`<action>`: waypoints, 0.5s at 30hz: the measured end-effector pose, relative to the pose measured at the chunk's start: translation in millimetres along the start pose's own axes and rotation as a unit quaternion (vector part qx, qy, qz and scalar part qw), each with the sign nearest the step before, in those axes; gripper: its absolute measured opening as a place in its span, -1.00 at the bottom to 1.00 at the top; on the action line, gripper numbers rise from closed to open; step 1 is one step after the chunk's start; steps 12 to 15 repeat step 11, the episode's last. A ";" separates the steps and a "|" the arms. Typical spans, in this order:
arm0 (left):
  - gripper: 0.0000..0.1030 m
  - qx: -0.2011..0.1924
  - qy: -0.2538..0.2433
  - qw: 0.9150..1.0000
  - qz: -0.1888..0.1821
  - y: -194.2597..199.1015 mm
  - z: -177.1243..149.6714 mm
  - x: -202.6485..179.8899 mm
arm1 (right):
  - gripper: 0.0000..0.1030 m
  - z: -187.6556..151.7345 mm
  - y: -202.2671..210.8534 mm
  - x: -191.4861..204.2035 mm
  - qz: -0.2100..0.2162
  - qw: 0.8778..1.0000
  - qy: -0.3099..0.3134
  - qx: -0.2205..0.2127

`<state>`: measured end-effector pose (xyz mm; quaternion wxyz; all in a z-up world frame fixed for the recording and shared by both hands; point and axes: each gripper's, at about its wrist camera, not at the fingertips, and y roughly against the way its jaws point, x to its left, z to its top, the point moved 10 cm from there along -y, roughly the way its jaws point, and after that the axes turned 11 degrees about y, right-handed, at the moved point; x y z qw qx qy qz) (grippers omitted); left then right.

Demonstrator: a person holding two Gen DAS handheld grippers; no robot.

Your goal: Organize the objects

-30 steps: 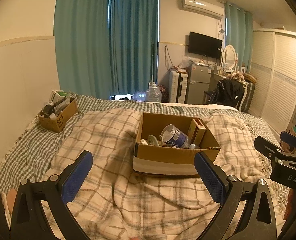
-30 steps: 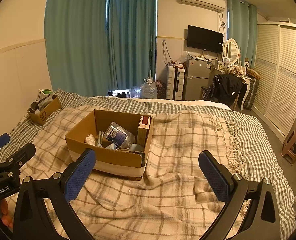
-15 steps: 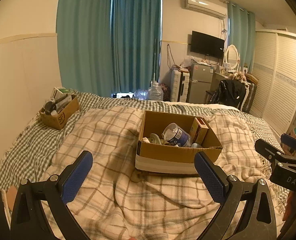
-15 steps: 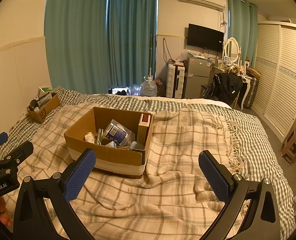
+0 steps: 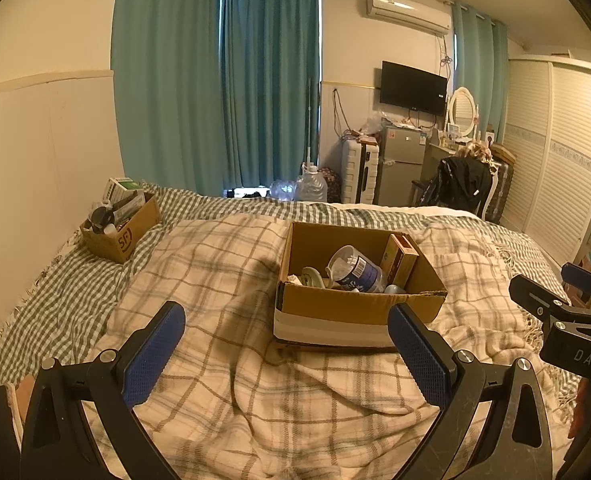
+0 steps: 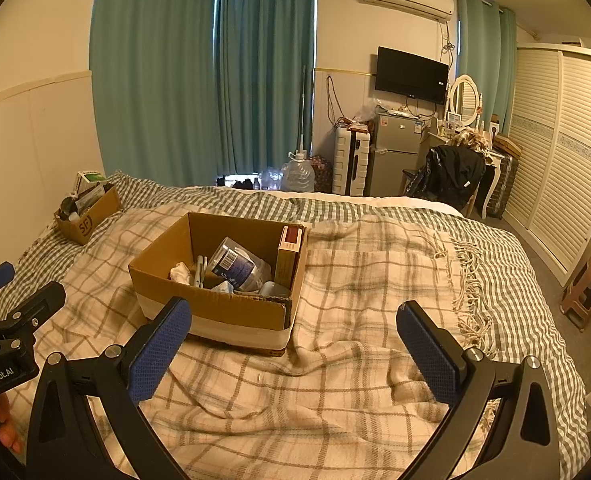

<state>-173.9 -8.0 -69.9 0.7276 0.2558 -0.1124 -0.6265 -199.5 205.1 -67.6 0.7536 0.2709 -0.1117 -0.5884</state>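
Note:
An open cardboard box [image 5: 359, 308] sits on the plaid blanket in the middle of the bed; it also shows in the right wrist view [image 6: 215, 308]. Inside lie a clear jar with a blue label [image 5: 355, 272], a tall brown carton [image 5: 401, 254] and small items. A smaller cardboard box [image 5: 121, 232] full of things stands at the far left by the wall. My left gripper [image 5: 287, 352] is open and empty, held above the blanket in front of the box. My right gripper [image 6: 295, 344] is open and empty, to the right of the box.
The bed carries a plaid blanket [image 6: 375, 280] over a green checked sheet [image 5: 63, 292]. Beyond the bed stand a water jug [image 6: 297, 176], a small fridge [image 6: 393, 156], a chair with a black jacket [image 6: 447, 176] and a white wardrobe [image 6: 563, 160]. A stool [image 6: 587, 292] stands at the right.
Both grippers have risen and drawn back slightly, so the box sits a little farther off. Both stay open and empty.

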 end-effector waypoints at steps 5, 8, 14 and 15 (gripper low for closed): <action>1.00 0.001 -0.003 1.000 0.000 0.5 -0.4 -0.5 | 0.99 -2.8 -0.9 0.8 0.002 1.000 0.001 0.003; 1.00 0.001 -0.003 1.000 0.002 0.6 -1.2 0.0 | 0.99 -2.7 -0.5 0.7 0.002 1.000 0.001 0.003; 1.00 -0.003 0.003 1.000 0.000 1.8 -1.2 1.2 | 0.99 -1.9 0.8 1.1 0.002 1.000 0.001 0.002; 1.00 -0.003 0.003 1.000 0.000 1.8 -1.2 1.2 | 0.99 -1.9 0.8 1.1 0.002 1.000 0.001 0.002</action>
